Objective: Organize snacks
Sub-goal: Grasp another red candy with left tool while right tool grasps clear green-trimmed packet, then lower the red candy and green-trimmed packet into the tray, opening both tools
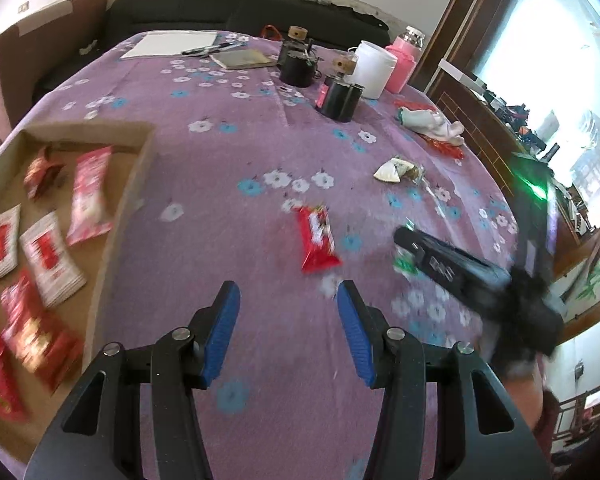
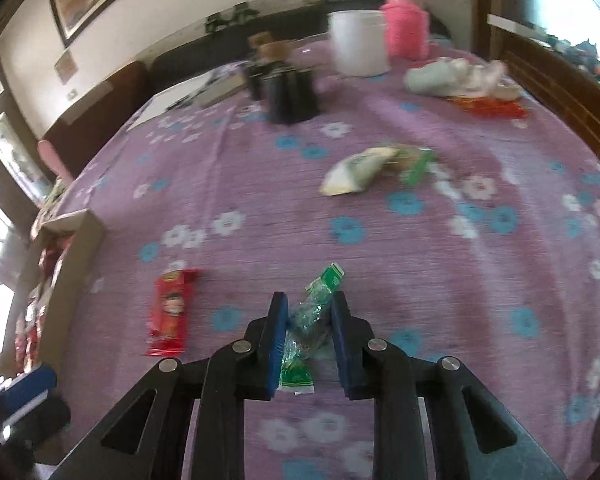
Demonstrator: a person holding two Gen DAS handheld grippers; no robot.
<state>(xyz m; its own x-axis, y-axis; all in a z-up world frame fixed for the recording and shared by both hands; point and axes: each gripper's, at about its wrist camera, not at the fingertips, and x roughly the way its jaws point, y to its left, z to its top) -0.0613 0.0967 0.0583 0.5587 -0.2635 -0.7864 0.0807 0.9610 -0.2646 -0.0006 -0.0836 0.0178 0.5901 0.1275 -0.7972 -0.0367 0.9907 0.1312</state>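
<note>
A red snack bar (image 1: 318,238) lies on the purple flowered tablecloth, just ahead of my left gripper (image 1: 288,292), which is open with nothing between its blue pads. At the left, a cardboard tray (image 1: 136,184) holds several red and white snack packets. My right gripper (image 2: 310,300) is shut on a green, clear-wrapped snack packet (image 2: 320,284) low over the cloth, and the red bar (image 2: 170,310) lies to its left. In the left wrist view the right gripper (image 1: 404,242) shows at the right with the green packet (image 1: 404,264) under it. A white and green packet (image 2: 356,170) lies farther back.
Black canisters (image 1: 340,98), a white jar (image 1: 372,68) and a pink bottle (image 1: 402,64) stand at the far side. A notebook, paper and pens lie at the back left. A crumpled cloth (image 1: 432,124) sits near the right table edge. A dark sofa lies beyond.
</note>
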